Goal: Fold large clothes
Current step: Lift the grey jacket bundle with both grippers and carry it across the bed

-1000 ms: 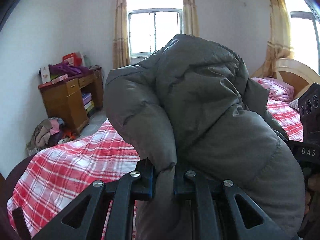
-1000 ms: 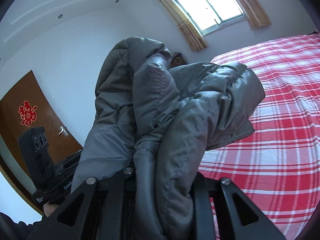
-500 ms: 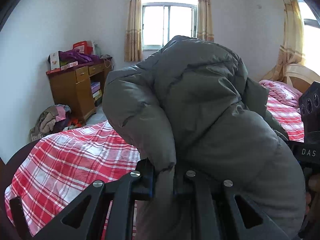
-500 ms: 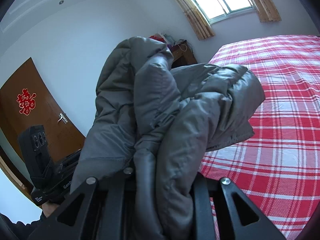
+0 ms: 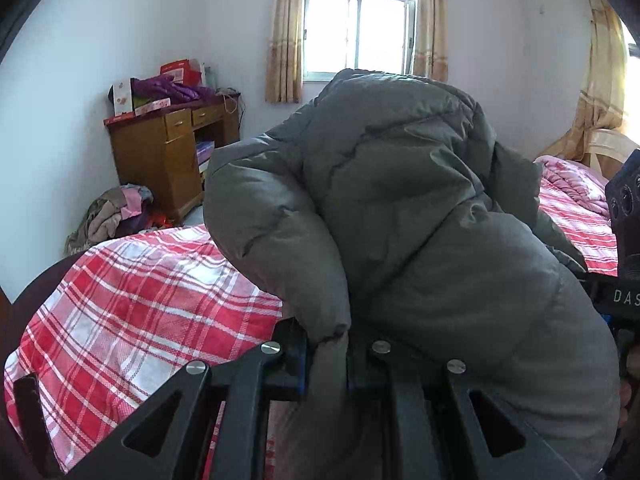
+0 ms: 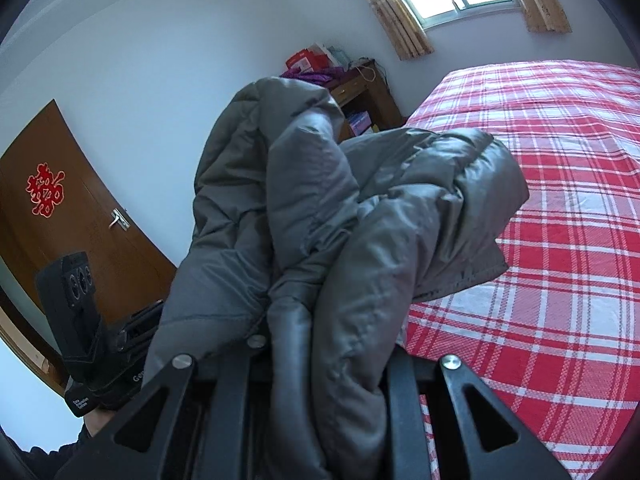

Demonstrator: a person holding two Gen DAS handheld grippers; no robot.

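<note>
While both the left gripper (image 5: 328, 360) and right gripper (image 6: 332, 356) stayed clamped on the bunched grey jacket (image 5: 420, 220), the plaid bed (image 6: 560, 200) lay toward 2 o'clock below the right.

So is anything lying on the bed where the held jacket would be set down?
Nothing visible: the grey puffer jacket hangs clamped in both tools, and the red plaid bedspread beneath it looks bare; pink bedding lies far off.
</note>
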